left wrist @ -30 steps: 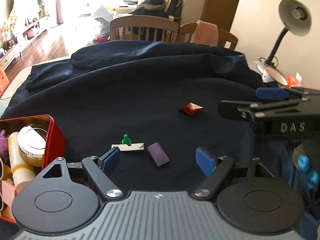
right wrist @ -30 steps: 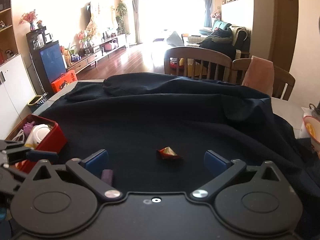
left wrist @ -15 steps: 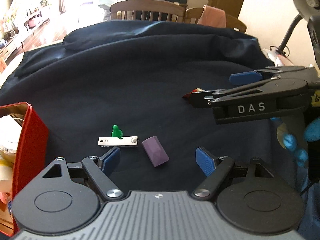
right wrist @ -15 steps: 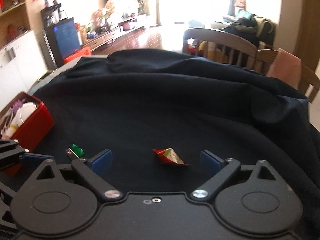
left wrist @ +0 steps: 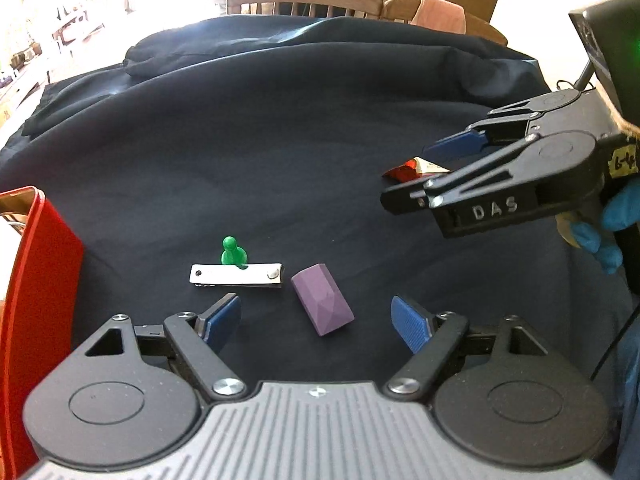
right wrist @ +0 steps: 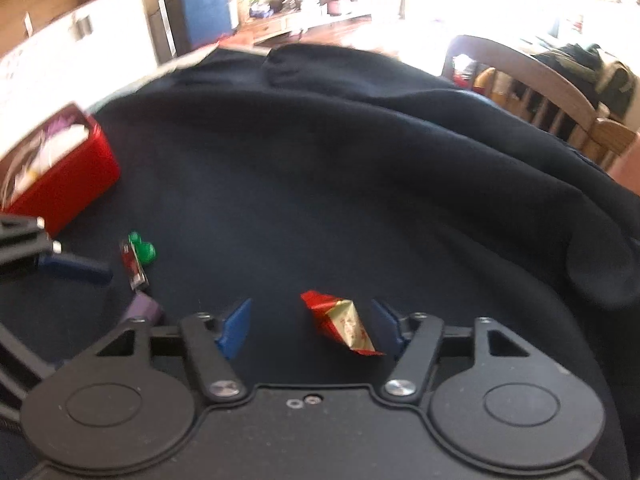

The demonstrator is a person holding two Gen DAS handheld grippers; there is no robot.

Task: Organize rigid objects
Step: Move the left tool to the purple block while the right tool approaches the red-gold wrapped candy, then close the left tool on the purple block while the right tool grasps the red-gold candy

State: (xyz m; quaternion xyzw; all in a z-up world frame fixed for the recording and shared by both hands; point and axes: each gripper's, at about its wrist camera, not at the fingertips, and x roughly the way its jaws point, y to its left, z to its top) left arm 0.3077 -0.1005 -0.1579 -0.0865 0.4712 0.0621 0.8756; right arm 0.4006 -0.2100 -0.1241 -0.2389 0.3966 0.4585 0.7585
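From our left wrist, the red tin [left wrist: 36,280] sits at nine o'clock on dark cloth [left wrist: 280,140]; our left gripper [left wrist: 316,320] gapes around the faceted purple block [left wrist: 322,304]. From our right wrist, our right gripper [right wrist: 310,328], jaws just closing, brackets without gripping the red-gold wrapped candy [right wrist: 340,322]; chairs [right wrist: 540,84] at two o'clock

Both wrist cameras look steeply down, close over the dark cloth [left wrist: 280,140], sharing the green pawn [left wrist: 231,251] near nine o'clock in the right view.
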